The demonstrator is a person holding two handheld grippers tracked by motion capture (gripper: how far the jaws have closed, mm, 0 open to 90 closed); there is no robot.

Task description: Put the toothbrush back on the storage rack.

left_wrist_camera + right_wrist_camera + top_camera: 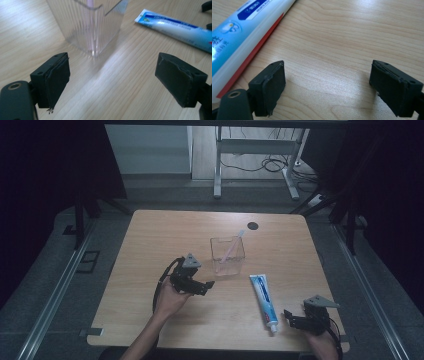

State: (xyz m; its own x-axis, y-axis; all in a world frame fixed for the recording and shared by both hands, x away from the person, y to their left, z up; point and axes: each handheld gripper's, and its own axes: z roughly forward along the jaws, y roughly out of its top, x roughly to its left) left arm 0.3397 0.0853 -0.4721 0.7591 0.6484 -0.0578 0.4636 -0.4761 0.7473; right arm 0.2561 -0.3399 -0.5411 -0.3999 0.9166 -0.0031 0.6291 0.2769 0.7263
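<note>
The clear cup (227, 255) stands upright near the middle of the wooden bench (150, 240), with a pale pink toothbrush (233, 246) leaning inside it, its handle tipping up and out past the far right corner of the rim. In the left claw view the cup's ribbed wall (87, 27) rises just ahead of the two black pads, apart from them. The left claw (206, 285) sits just left of the cup, low over the wood, pointing toward it; it is spread wide with nothing but bare bench between its pads. A toothpaste tube (264, 301) lies flat to the right of the cup, cap end toward the near edge of the bench. The right claw (288, 316) rests near the cap, just right of the tube and not touching it; it too is spread wide, with only wood grain between its pads (274, 85).
</note>
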